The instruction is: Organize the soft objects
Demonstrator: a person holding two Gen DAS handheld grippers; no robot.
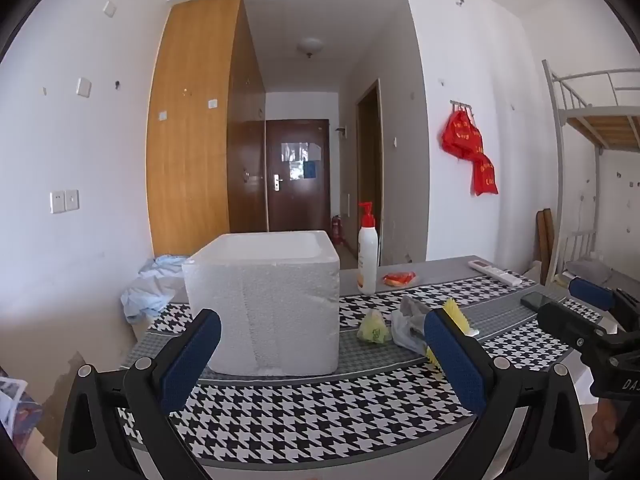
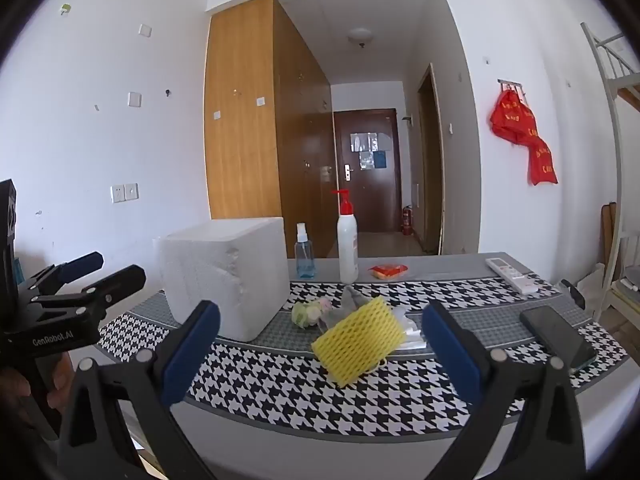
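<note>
Both claws are spread apart and hold nothing. The left gripper (image 1: 320, 356) faces the foam box (image 1: 264, 300); the yellow foam net (image 2: 358, 338) lies just ahead of the right gripper (image 2: 320, 352).

Houndstooth-covered table (image 2: 320, 392) carries a foam box (image 2: 224, 276) at 10 o'clock, yellow foam net (image 2: 360, 340) centre, phone (image 2: 558, 338) at 3 o'clock.

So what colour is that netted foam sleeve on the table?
Yellow foam sleeve, clearest in the right wrist view.
</note>
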